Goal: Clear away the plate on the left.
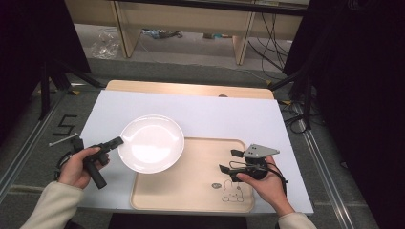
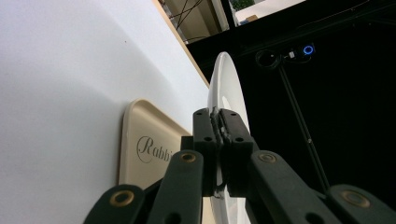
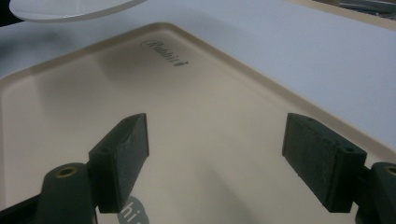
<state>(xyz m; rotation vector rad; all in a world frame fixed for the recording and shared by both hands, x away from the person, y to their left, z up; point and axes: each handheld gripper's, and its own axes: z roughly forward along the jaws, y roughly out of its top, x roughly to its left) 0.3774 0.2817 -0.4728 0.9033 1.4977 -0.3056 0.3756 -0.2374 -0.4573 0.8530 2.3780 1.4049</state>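
White table cover (image 1: 229, 112): plate (image 1: 151, 143) is clamped by left gripper (image 1: 116, 141) above tray (image 1: 191, 183); lowering judged next; right gripper (image 1: 229, 161) gapes empty.

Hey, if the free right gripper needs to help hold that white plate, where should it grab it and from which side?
Probably the thin rim on the plate's right edge, coming in from the right over the tray. The left gripper already clamps the left rim, and the right gripper hovers open above the tray. The rim is thin enough to fit between open jaws.
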